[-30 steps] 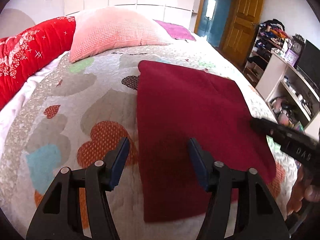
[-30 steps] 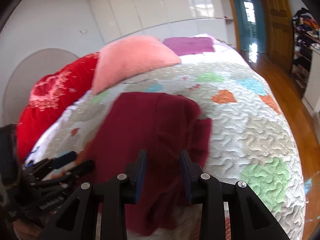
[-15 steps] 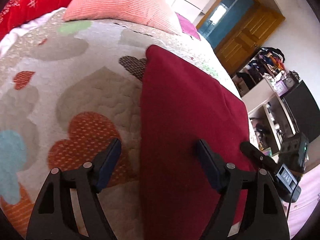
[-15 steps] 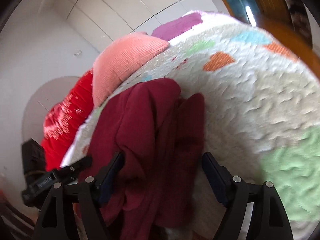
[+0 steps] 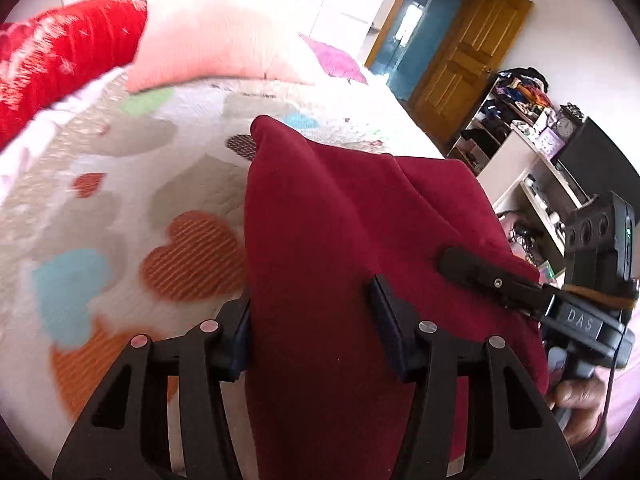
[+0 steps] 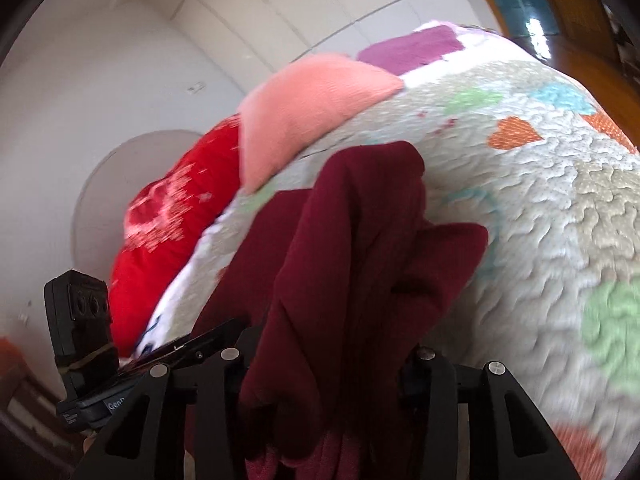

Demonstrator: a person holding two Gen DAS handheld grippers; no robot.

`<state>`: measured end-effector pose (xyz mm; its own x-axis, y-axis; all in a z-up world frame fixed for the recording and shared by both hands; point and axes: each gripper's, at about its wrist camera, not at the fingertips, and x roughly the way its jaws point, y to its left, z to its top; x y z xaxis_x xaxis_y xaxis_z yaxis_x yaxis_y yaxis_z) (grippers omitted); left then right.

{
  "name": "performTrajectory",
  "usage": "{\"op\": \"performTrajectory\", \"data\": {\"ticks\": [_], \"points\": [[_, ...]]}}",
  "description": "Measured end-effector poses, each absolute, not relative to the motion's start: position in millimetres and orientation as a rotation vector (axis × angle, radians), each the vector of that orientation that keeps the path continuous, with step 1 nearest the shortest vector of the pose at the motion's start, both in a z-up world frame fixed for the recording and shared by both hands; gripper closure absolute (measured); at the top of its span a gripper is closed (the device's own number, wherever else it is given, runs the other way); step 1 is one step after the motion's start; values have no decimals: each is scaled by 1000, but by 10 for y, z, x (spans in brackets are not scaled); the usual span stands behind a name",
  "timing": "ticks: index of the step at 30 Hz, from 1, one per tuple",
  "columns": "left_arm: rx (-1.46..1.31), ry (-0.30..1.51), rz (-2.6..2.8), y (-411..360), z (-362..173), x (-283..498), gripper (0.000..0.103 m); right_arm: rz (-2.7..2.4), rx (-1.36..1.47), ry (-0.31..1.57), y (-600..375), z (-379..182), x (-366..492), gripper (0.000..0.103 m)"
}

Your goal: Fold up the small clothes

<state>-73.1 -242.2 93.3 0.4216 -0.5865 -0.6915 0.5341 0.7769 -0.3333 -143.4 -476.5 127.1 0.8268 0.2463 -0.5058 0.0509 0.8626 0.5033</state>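
A dark red garment (image 5: 344, 240) lies on the heart-patterned quilt (image 5: 120, 184), its near end raised and bunched. My left gripper (image 5: 316, 328) is wide open with the near left edge of the cloth lying between its fingers. My right gripper (image 6: 332, 356) is open too, with the bunched near right edge of the garment (image 6: 352, 264) draped between its fingers. In the left wrist view the right gripper's finger (image 5: 476, 272) rests on the cloth's right side. In the right wrist view the left gripper (image 6: 176, 352) shows at lower left.
A pink pillow (image 5: 216, 52) and a red pillow (image 5: 60, 64) lie at the head of the bed. White shelves (image 5: 532, 184) with clutter and a wooden door (image 5: 460, 68) stand to the right. The bed's right edge drops to a wood floor.
Both grippers have closed in on the garment's near end, so cloth now sits between their fingers. The near end has risen and bunched. The right gripper went from narrow to wide open.
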Motion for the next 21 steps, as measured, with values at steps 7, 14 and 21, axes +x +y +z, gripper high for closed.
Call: {"op": "performTrajectory", "data": {"ticks": [7,14,21], "points": [[-72,962,-626,-1808,774,-1472,51,206,510,643,-4169,1130,-2004,56],[-16,879,-510,-1738,811,-1684,50,-7,444,682,-4220,1097,-2458,50],[29,902,-462,-1951,754,-1557,50,1,232,547,-3790,1648,-2462,51]]}}
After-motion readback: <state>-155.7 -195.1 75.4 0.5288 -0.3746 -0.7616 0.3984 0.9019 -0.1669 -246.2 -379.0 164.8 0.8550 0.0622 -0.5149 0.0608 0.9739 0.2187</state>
